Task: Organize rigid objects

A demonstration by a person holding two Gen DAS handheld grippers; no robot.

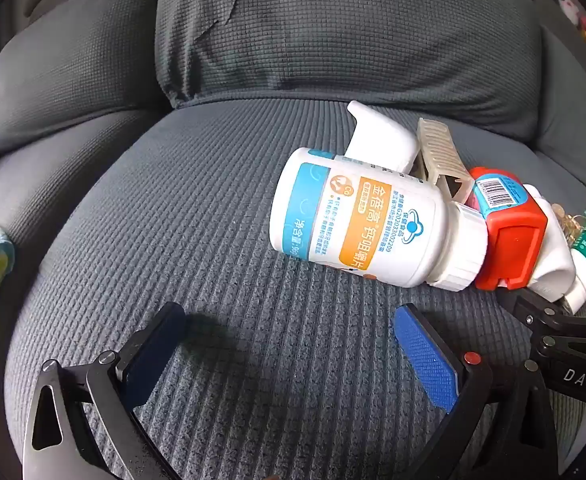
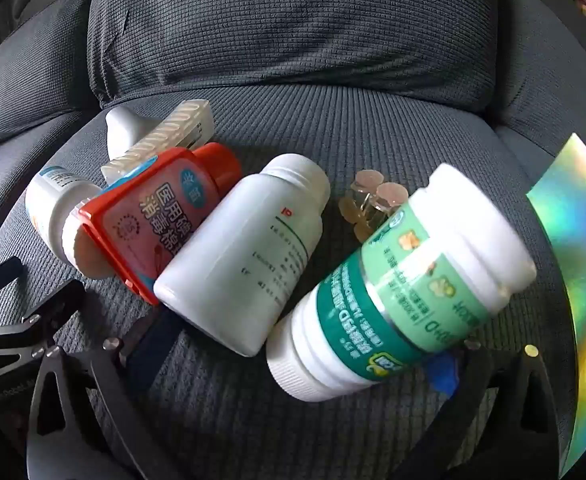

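Left claw (image 1: 289,344) hanging released over grey ribbed sofa cushion (image 1: 221,240), right claw (image 2: 293,344) spread wide, gripping nothing, white orange-labelled pill bottle (image 1: 373,220), red flip-top box (image 2: 161,216), plain white bottle (image 2: 245,248), green-labelled white bottle (image 2: 405,284) lying clustered on cushion.

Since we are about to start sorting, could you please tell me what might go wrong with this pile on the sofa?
1. The bottles lie on their sides on a soft cushion; nudging the green bottle or the plain white bottle may roll them.
2. The orange-labelled bottle leans against the red box; lifting either could shift the other.
3. The small clear clip is half hidden and easily missed.
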